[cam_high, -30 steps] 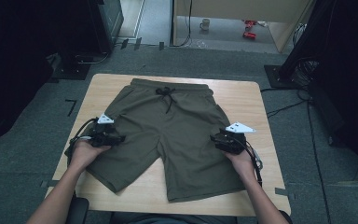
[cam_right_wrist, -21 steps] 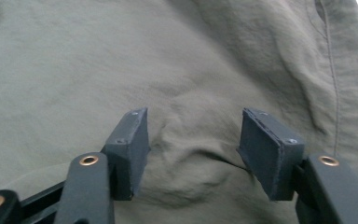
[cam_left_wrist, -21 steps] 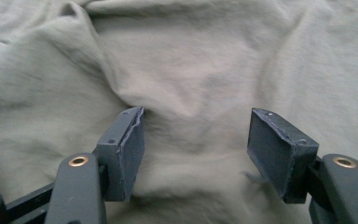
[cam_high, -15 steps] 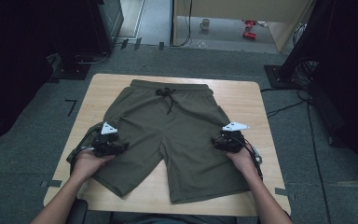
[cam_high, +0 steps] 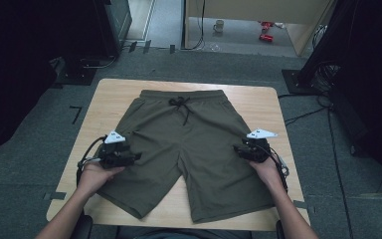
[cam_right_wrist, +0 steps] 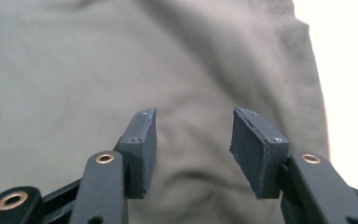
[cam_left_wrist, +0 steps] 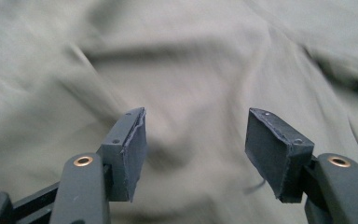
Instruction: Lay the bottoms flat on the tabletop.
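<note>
High view: your olive shorts (cam_high: pixel 189 149) lie flat across the wooden table (cam_high: pixel 114 89), waistband far.
Your left gripper (cam_high: pixel 134 158) sits over the left leg, jaws apart and gripping nothing; your right gripper (cam_high: pixel 237 148) is over the right leg, jaws just narrowing, fabric beneath, unpinched.

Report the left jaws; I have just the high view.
Observer: The left gripper is open. Its pads stand apart over the shorts, pinching nothing.
Operator: Now the right.
Observer: The right gripper is open too. Its jaws have just been closing, and a low fabric bump lies between them, not pinched.
Operator: Say where the shorts' edge lies.
Observer: It runs close beyond one of the right pads.
</note>
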Demonstrator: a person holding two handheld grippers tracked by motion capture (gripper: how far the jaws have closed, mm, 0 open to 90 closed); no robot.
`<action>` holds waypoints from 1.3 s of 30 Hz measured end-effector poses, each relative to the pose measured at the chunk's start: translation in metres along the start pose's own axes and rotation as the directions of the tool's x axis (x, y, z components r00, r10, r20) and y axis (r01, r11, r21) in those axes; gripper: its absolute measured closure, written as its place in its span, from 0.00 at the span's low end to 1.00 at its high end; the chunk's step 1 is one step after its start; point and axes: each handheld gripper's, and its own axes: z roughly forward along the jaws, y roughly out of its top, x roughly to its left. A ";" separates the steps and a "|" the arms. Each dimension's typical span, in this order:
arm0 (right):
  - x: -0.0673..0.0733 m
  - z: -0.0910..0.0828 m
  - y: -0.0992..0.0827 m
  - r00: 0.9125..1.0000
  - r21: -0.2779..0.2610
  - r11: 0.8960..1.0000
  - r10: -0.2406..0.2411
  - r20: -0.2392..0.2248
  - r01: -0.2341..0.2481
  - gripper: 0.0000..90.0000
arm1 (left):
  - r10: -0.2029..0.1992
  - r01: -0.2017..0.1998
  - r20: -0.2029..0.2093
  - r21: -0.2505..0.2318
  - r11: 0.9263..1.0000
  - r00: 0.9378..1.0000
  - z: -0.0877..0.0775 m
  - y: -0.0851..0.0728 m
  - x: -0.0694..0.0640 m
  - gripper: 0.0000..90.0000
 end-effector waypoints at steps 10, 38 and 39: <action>-0.004 0.028 0.041 1.000 -0.028 1.000 -0.004 -0.016 0.004 0.52 | 0.007 -0.009 -0.051 -0.028 1.000 0.999 0.020 0.050 0.058 0.46; -0.021 0.075 0.042 1.000 0.028 1.000 -0.010 -0.001 0.010 0.52 | -0.105 0.096 -0.210 -0.054 0.994 0.972 0.075 0.081 0.134 1.00; -0.022 0.075 0.042 1.000 0.021 1.000 -0.008 0.001 0.008 0.52 | -0.116 0.106 -0.210 -0.059 0.993 0.971 0.075 0.083 0.136 1.00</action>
